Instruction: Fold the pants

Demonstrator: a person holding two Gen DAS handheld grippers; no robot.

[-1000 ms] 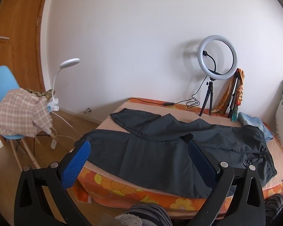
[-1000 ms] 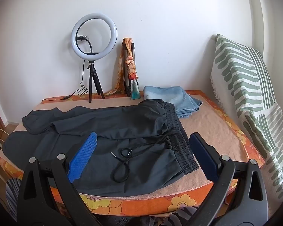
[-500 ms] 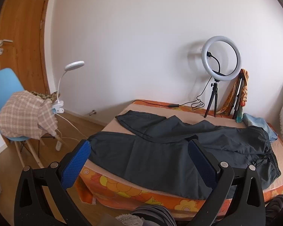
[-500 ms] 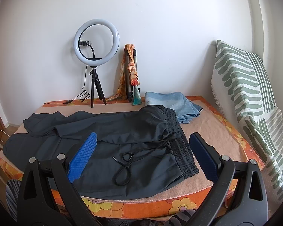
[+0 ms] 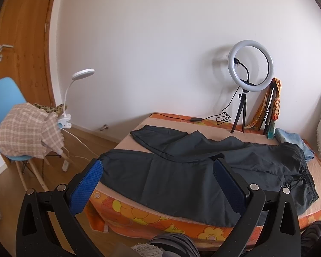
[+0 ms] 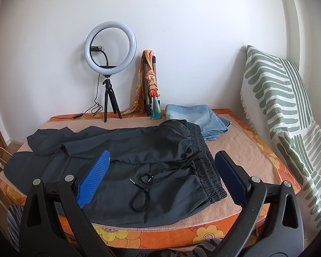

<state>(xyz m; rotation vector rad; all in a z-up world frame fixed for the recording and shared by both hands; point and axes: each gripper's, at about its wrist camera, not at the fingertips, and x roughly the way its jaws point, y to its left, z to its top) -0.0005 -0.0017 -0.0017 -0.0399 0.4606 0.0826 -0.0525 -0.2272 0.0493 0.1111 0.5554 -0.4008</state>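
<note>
Evidently no fold is begun: both fingers (image 5: 89,184) are spread, empty; pants (image 6: 139,160) lie flat; the leg cuff (image 5: 143,131) at 11 o'clock must be pinched.

Two wrist fisheyes look from the bed's (image 5: 152,212) near edge toward the far wall, sharing the pants (image 6: 126,150) and ring light (image 5: 250,65).

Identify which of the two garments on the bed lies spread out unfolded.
The dark grey drawstring pants, stretched flat across the bed, legs running left. The light blue jeans behind the waistband sit as a folded stack near the wall.
</note>
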